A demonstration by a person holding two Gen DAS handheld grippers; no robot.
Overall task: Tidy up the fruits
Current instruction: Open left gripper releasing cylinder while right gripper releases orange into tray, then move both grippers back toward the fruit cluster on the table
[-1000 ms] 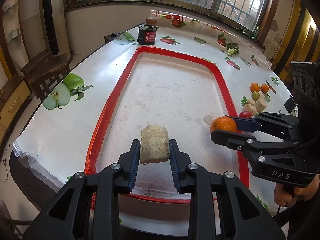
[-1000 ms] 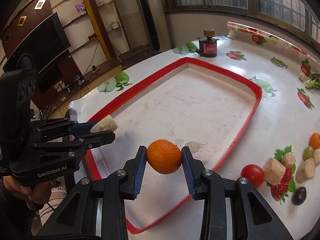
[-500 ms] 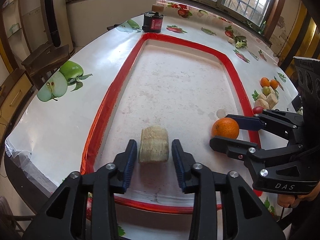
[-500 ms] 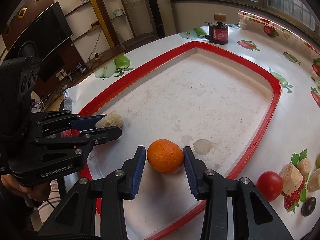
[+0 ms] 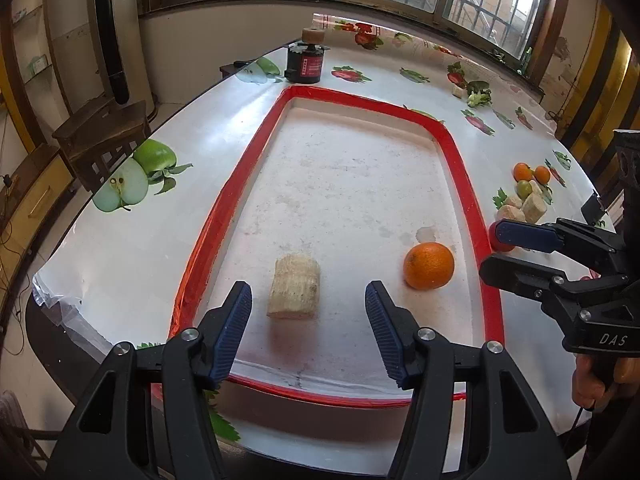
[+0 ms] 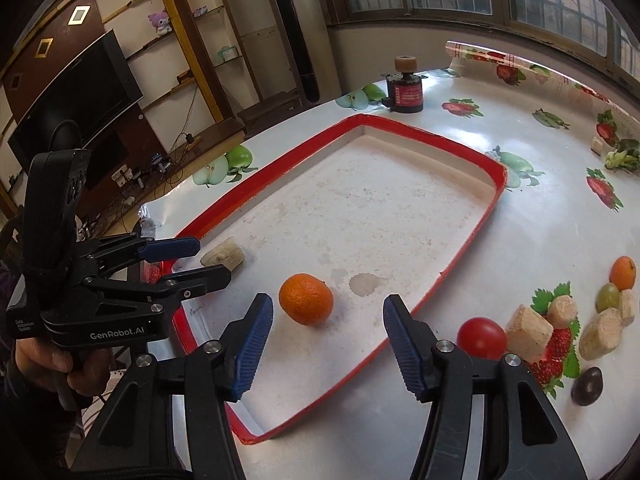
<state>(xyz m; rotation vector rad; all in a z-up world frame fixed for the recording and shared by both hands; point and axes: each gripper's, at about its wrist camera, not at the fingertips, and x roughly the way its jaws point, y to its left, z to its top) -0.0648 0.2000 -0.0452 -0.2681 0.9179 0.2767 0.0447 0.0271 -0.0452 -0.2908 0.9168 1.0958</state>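
A red-rimmed white tray (image 5: 460, 152) lies on the table. A tan banana chunk (image 5: 295, 286) and an orange (image 5: 428, 265) rest on the tray floor near its front. My left gripper (image 5: 306, 304) is open and empty, just behind the chunk. My right gripper (image 6: 328, 320) is open and empty, just behind the orange (image 6: 306, 299). The chunk also shows in the right wrist view (image 6: 223, 255). More fruit lies on the table right of the tray: a red tomato (image 6: 481, 337), tan chunks (image 6: 528, 333), a green grape (image 6: 608, 297), small oranges (image 6: 623, 272) and a dark plum (image 6: 587, 386).
A black and red canister (image 5: 305, 62) stands beyond the tray's far end. A green vegetable scrap (image 5: 478, 97) lies at the far right of the table. A wooden chair (image 5: 102, 140) stands off the table's left edge. The tablecloth has printed fruit pictures.
Both grippers have let go: the left opened off the banana chunk, the right off the orange. Both fruits now rest on the tray, and both grippers have drawn back a little.
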